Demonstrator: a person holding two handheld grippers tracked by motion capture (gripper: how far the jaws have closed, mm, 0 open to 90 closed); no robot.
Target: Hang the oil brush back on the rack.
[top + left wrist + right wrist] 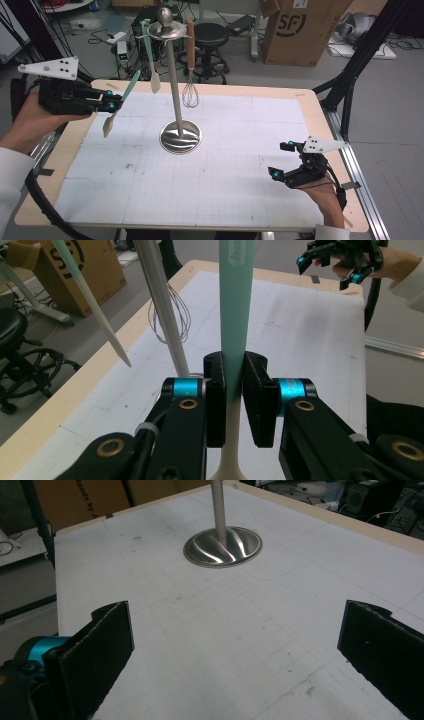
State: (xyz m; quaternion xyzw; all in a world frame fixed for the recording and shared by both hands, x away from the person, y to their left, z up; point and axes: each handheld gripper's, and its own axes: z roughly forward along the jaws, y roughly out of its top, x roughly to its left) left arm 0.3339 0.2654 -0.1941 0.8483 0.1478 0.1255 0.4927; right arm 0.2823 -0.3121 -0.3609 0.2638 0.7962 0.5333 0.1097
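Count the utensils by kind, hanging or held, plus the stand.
Spatulas: 2, one clamped in the left gripper by its mint handle, one hanging on the stand
Whisk: 1, hanging by a brown handle
Metal stand: 1
Total: 4

"SF" stands on the cardboard box (pixel 300 30).
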